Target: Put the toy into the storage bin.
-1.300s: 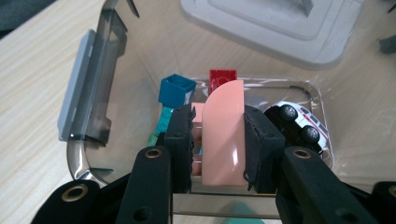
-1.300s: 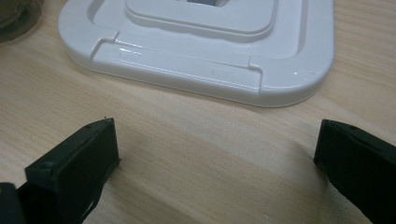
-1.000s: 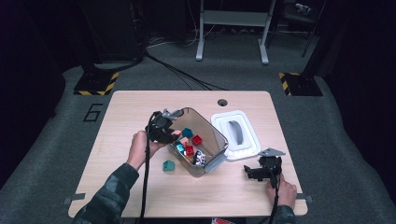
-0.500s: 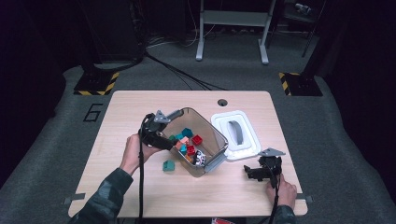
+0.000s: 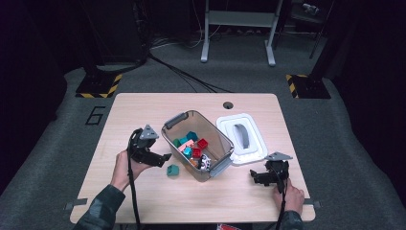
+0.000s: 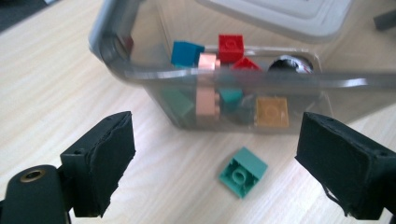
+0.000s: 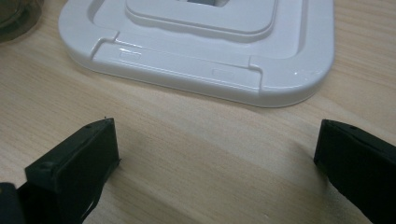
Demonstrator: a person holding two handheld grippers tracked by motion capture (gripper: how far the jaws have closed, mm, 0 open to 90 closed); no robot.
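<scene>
Facing the bin (image 6: pixel 140 74), the left gripper's (image 6: pixel 212 163) open, widening jaws frame a teal brick (image 6: pixel 243 171).

Black grippers (image 5: pixel 165 157) with grey three-cornered plates, black padded fingers (image 6: pixel 100 168), trailing cables, dark camouflage sleeves.
</scene>
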